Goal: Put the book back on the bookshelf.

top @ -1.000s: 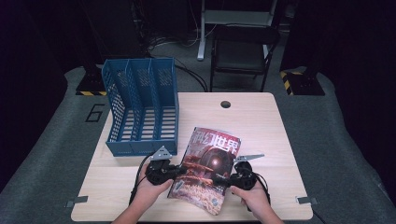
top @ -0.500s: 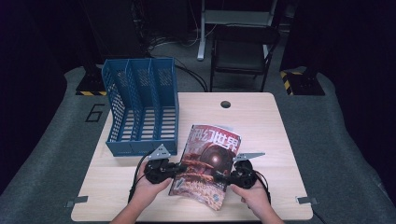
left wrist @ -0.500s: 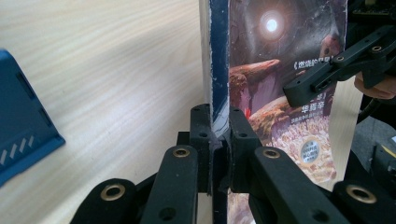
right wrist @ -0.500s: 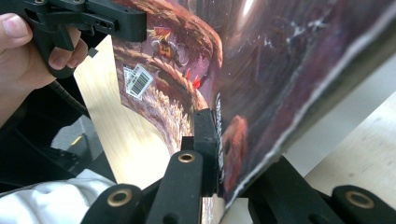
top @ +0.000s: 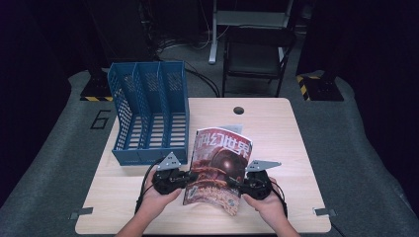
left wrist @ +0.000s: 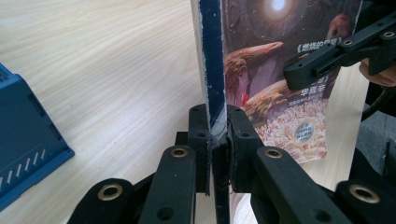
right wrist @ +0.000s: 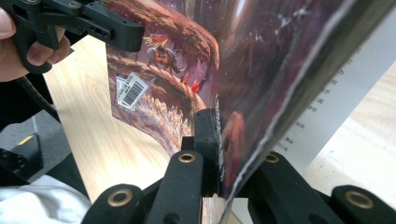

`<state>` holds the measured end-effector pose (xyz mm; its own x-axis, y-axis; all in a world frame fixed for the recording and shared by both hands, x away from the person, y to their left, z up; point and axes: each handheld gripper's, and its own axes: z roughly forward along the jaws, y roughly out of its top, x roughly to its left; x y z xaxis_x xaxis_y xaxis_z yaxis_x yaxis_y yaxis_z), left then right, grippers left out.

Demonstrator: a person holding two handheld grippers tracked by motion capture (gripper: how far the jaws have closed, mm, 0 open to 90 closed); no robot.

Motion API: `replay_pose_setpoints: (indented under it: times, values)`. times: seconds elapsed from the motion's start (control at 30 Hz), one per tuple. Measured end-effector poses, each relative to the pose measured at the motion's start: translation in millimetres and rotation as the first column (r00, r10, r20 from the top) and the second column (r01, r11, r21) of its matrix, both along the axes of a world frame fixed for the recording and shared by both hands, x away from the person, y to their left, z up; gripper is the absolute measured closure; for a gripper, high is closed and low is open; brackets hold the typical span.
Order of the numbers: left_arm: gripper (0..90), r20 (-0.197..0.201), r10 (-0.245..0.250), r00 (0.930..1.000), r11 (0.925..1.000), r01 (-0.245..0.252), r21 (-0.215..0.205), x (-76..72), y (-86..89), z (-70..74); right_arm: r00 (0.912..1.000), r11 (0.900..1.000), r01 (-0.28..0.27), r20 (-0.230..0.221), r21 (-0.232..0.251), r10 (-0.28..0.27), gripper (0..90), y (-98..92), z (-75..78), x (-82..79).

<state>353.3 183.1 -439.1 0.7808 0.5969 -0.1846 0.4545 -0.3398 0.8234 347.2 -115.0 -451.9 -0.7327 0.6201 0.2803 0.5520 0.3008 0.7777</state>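
Leftmost on the pale wooden table point(top: 276, 128): blue plastic three-slot file rack point(top: 150, 116), mesh walls, upright, slots open toward the near edge, standing at the table's left half.

Just in front of the rack's near right corner, the left gripper point(top: 187, 178), black, grey three-cornered plate on top, held in the person's left hand point(top: 159, 197). Its jaws are clamped narrow on the left edge of the glossy magazine with the red-brown planet cover point(top: 220, 170). The left gripper view confirms this: the magazine's dark blue spine edge runs straight down between the two black jaws, both pressed against it.

Magazine is lifted off the table at centre front, cover facing up toward the high camera, tilted with its top edge away from the person. The lower part curls slightly. A barcode sticker point(right wrist: 130, 91) shows on the cover in the right gripper view.

Right of the magazine, the right gripper point(top: 236, 183), same build, in the person's right hand point(top: 267, 202). Jaws closed narrow on the magazine's right edge; in the right gripper view the pages pass between them, printed inner page visible at the side.

Behind the table: dark folding chair point(top: 257, 52), cables on the floor.
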Motion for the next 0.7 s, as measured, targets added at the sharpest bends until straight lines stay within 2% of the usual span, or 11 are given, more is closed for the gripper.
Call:
replay_pose_setpoints:
  times: [0.1,0.13,0.23,0.33,0.37,0.4,0.43,0.53,0.57,0.67,0.7]
  values:
    - [82.3,0.017,0.01,0.9998,0.9999,-0.01,0.006,-0.6,-0.5,-0.8,0.9996,1.0,0.0,0.029,-0.017,0.0,85.9,1.3,2.7,-0.5]
    - [82.1,0.013,-0.003,0.9999,0.9999,0.002,0.016,-0.3,0.6,-0.5,0.9992,1.0,0.0,0.039,-0.015,0.001,86.0,1.8,3.3,-0.5]
    - [81.8,0.018,0.003,0.9998,0.9998,-0.004,0.022,-0.9,0.3,-1.8,0.9992,1.0,0.003,0.039,-0.016,-0.003,86.0,1.9,4.6,-0.7]
    - [81.0,0.042,0.005,0.9991,0.9988,-0.007,0.049,-3.0,-0.6,-1.9,0.998,1.0,0.004,0.063,-0.025,-0.002,86.0,3.8,5.5,-0.5]
    - [80.8,0.033,0.008,0.9994,0.9989,-0.009,0.046,-4.8,-1.4,-1.7,0.9975,0.999,0.006,0.071,-0.032,-0.003,86.0,4.3,6.2,-0.7]
    - [80.6,0.055,0.002,0.9985,0.9983,-0.005,0.057,-4.3,-0.8,-1.5,0.9965,0.999,0.0,0.084,-0.039,0.003,86.0,4.7,6.7,-0.4]
    - [80.7,0.045,0.013,0.9989,0.9988,-0.016,0.047,-5.8,-1.4,-1.7,0.9959,0.999,0.004,0.09,-0.037,-0.001,85.9,5.4,7.4,-0.7]
    - [80.6,0.071,0.01,0.9974,0.9975,-0.015,0.07,-5.7,0.8,-3.3,0.9927,0.999,0.013,0.12,-0.043,-0.008,85.9,7.2,8.0,-0.5]
    - [80.6,0.055,0.019,0.9983,0.9979,-0.022,0.062,-7.1,0.5,-4.9,0.9924,0.999,0.009,0.123,-0.047,-0.003,85.9,8.1,8.1,-0.6]
    - [80.1,0.074,0.013,0.9972,0.9957,-0.02,0.091,-8.5,2.4,-8.3,0.9885,0.997,0.0,0.151,-0.072,0.011,85.9,11.8,7.6,-1.2]
    - [80.1,0.069,0.016,0.9975,0.9962,-0.022,0.084,-9.3,3.1,-9.1,0.9874,0.997,-0.003,0.158,-0.079,0.015,85.9,12.8,7.1,-1.3]
